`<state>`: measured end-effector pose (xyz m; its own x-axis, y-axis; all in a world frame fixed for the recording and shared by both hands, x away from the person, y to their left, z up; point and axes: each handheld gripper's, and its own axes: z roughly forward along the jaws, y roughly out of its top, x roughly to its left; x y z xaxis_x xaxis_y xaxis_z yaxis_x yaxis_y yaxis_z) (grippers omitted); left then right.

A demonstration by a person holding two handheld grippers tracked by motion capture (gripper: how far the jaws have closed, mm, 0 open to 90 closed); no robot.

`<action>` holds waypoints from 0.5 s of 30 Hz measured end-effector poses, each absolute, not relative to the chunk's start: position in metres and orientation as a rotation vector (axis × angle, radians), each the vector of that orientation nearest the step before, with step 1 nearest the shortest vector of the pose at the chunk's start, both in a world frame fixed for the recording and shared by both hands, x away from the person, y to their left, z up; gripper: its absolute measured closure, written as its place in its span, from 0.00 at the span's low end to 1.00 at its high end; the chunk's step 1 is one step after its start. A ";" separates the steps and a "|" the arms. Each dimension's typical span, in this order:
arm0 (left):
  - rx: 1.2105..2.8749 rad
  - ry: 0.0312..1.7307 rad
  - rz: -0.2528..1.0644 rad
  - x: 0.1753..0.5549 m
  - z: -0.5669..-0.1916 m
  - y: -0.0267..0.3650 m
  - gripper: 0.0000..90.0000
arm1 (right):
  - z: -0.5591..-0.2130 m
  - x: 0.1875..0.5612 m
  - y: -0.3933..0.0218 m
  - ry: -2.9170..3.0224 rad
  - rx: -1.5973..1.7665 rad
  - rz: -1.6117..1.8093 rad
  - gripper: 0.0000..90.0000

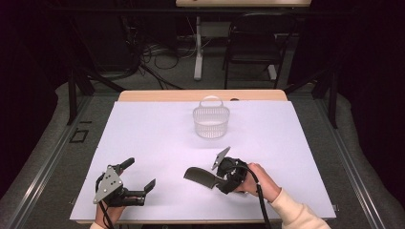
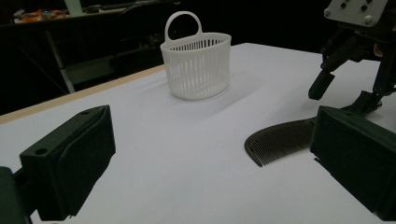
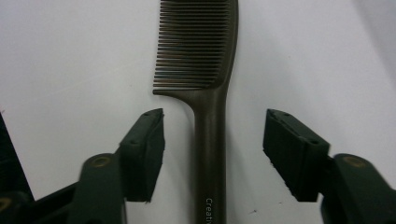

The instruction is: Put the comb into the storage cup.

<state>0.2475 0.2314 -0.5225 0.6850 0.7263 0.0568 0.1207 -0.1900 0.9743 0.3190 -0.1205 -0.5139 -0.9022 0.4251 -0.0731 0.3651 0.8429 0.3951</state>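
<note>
Risk first, left to right. Left gripper (image 1: pixel 136 177) parked near the desk's front-left corner, jaws wide apart, nothing between them; harmless there, though a careless sweep rightward could knock the comb (image 1: pixel 200 176) askew.

Right gripper (image 3: pixel 212 154) astride the comb's handle (image 3: pixel 210 154), just right of the middle of the front edge, jaws part-way in but pads clear of the handle on both sides, bare desk visible in each gap. Not yet a grip. Handle nearer the left pad than the right, so likely nudged sideways or spun on the smooth white desk (image 1: pixel 157 138) as the jaws come together. Flat, thin handle lying flush: easy to pinch shallowly and let slip on the lift, or to scrape the pads on the surface.

Basket (image 1: pixel 211 120) upright toward the back edge, centred, well apart from both grippers; light enough to tip if struck by a swinging comb.

Comb: dark brown, slightly glossy, fine close teeth along one side, curved spine, pale lettering on the handle.
</note>
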 end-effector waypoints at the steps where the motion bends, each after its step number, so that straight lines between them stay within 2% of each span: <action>1: 1.702 0.688 0.630 0.247 -0.522 0.231 0.00 | -0.514 0.320 -0.120 2.872 0.605 0.552 0.50; 8: 1.699 0.683 0.627 0.247 -0.522 0.231 0.00 | -0.517 0.322 -0.115 2.889 0.616 0.482 0.63; 15: 1.700 0.684 0.626 0.247 -0.522 0.232 0.00 | -0.524 0.327 -0.108 2.937 0.620 0.417 0.66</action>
